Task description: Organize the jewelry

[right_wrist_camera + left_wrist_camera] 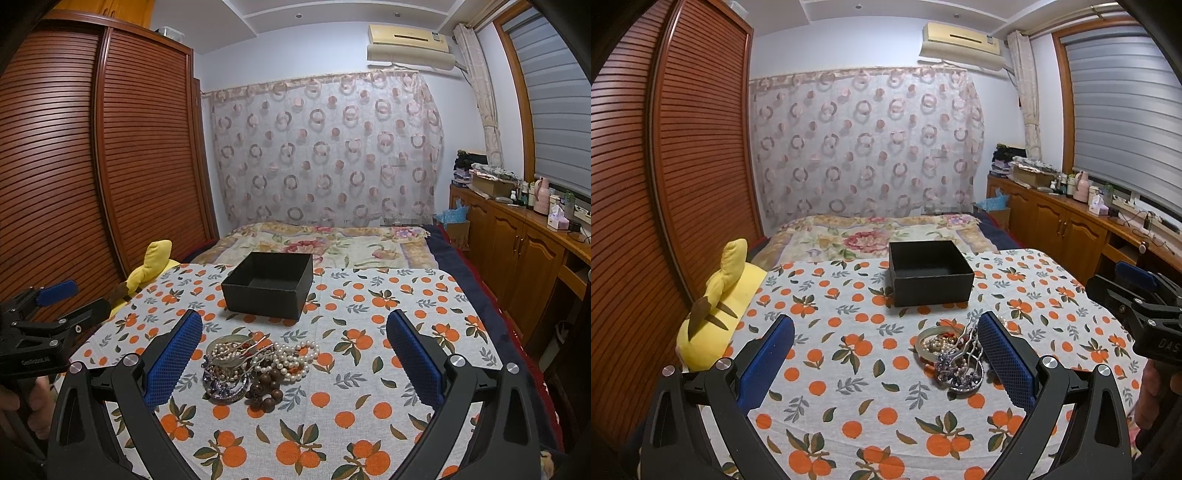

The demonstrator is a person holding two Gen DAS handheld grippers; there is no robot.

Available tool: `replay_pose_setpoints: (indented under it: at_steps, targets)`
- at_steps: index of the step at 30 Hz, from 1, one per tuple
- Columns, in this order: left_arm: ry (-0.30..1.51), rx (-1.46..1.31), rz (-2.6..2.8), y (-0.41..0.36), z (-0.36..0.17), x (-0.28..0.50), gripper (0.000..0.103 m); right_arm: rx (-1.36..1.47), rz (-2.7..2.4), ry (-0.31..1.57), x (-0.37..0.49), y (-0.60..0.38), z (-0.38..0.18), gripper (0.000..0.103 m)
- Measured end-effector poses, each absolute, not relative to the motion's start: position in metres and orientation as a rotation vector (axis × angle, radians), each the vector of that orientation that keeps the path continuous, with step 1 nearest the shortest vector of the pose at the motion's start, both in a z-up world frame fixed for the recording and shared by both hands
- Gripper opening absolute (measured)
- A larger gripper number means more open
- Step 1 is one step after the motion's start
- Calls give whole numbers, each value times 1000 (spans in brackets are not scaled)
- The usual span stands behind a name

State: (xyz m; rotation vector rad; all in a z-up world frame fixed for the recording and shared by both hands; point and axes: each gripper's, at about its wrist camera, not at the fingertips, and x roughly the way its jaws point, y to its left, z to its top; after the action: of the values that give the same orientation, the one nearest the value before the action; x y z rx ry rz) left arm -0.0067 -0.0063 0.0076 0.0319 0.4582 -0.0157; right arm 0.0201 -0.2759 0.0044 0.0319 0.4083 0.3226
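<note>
Both grippers, left and right, fingers spread wide, empty, above tangled jewelry near black box on worktop.

An orange-print tablecloth bears a black box and a jewelry heap

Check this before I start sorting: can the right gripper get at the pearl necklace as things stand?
Probably yes. The right gripper is open, the pearl necklace lies on top of the jewelry pile between its jaws, and nothing covers it.
</note>
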Motion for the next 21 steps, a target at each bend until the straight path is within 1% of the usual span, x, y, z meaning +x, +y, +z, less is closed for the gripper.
replay_pose_setpoints:
  at_steps: [12, 21]
  targets:
    - [464, 32, -21, -12, 7, -8, 96, 31, 324, 414, 20, -274, 6, 101]
    - [522, 26, -54, -10, -16, 5, 96, 20, 350, 448, 23, -285, -9, 101]
